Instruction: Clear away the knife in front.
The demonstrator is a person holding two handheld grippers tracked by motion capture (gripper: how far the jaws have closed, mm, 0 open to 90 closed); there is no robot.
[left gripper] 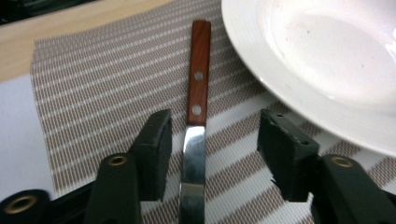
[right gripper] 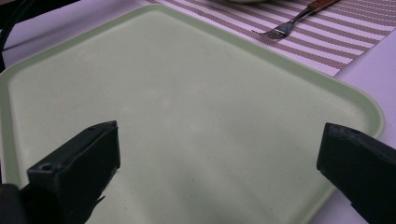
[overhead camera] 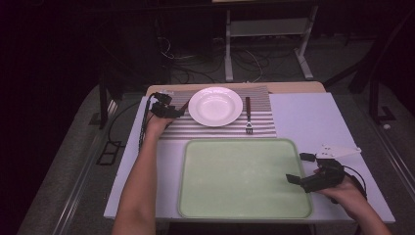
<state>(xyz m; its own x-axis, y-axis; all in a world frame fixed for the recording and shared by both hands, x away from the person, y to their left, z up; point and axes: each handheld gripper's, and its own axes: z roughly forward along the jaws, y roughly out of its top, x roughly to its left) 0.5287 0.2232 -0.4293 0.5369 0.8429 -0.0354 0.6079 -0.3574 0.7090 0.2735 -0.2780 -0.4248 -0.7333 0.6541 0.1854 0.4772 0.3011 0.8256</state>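
A knife (left gripper: 198,79) with a brown wooden handle and steel blade lies on the striped placemat (left gripper: 102,93), just left of the white plate (left gripper: 327,56). My left gripper (left gripper: 212,135) is open; its jaws stand on either side of the knife where blade meets handle, with a gap on both sides. In the high view the left gripper (overhead camera: 166,105) sits at the placemat's left end beside the plate (overhead camera: 215,106). My right gripper (overhead camera: 299,168) is open and holds nothing over the right edge of the pale green tray (overhead camera: 244,178).
A fork (overhead camera: 248,115) lies on the placemat (overhead camera: 215,129) right of the plate, tines toward the tray. The tray (right gripper: 187,93) is bare, with the fork (right gripper: 289,25) beyond it. A white board (overhead camera: 303,117) covers the table. Dark floor and cables lie beyond.
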